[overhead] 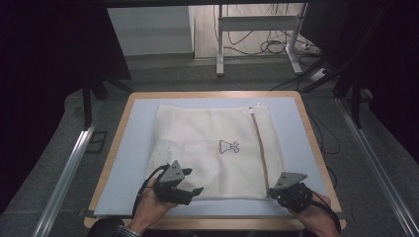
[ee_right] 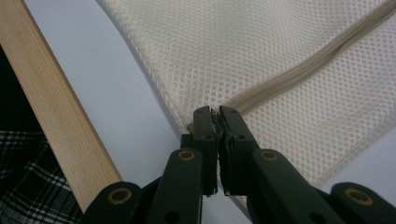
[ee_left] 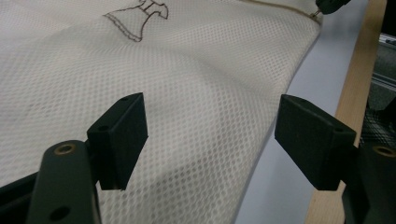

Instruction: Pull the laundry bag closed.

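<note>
left gripper (overhead: 190, 190) hovers with jaws apart above the cream mesh laundry bag (overhead: 207, 148), flat on the pale blue mat (overhead: 133, 148); soft, light, floppy stuff, best pinched at an edge. right gripper (overhead: 272, 192) is clenched on the beige zipper (overhead: 261, 153) end.

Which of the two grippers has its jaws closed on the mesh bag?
The right gripper: its jaws pinch the near end of the zipper on the mesh bag. The left gripper is open above the mesh.
</note>
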Action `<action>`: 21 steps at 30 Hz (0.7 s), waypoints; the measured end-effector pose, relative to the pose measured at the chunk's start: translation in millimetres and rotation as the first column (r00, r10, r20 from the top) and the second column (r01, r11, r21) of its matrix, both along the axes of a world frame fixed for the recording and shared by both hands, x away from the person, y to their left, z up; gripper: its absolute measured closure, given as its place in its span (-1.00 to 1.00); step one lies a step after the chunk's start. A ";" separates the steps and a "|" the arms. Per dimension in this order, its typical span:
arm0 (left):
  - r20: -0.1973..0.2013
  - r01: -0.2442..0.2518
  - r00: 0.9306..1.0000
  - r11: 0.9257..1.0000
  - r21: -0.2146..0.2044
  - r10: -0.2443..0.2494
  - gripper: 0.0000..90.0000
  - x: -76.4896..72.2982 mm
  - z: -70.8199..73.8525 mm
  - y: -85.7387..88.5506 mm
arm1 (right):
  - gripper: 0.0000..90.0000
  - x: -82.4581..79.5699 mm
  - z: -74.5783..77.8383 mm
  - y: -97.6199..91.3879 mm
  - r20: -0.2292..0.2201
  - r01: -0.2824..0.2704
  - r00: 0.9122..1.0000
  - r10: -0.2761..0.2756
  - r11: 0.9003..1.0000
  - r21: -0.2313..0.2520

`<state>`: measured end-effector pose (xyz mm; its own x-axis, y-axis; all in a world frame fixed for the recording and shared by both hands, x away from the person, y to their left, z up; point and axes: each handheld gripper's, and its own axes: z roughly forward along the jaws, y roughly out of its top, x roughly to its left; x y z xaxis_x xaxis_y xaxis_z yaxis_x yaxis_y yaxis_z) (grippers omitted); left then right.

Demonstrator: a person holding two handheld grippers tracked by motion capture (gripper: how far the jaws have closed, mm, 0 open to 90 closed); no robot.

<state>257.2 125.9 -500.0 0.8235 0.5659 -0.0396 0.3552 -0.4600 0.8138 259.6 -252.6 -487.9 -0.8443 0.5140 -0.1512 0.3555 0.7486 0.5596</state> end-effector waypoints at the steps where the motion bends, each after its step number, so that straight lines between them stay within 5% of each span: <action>1: 0.000 0.006 1.000 1.000 -0.002 -0.006 -0.44 0.5 0.1 -2.6 | 0.89 0.0 -0.1 0.2 -0.001 0.000 1.000 0.000 1.000 0.000; 21: -0.023 0.130 0.991 0.991 -0.042 -0.131 -0.08 14.8 2.5 -52.6 | 0.89 0.6 -0.5 -0.1 -0.011 0.015 1.000 -0.015 1.000 0.018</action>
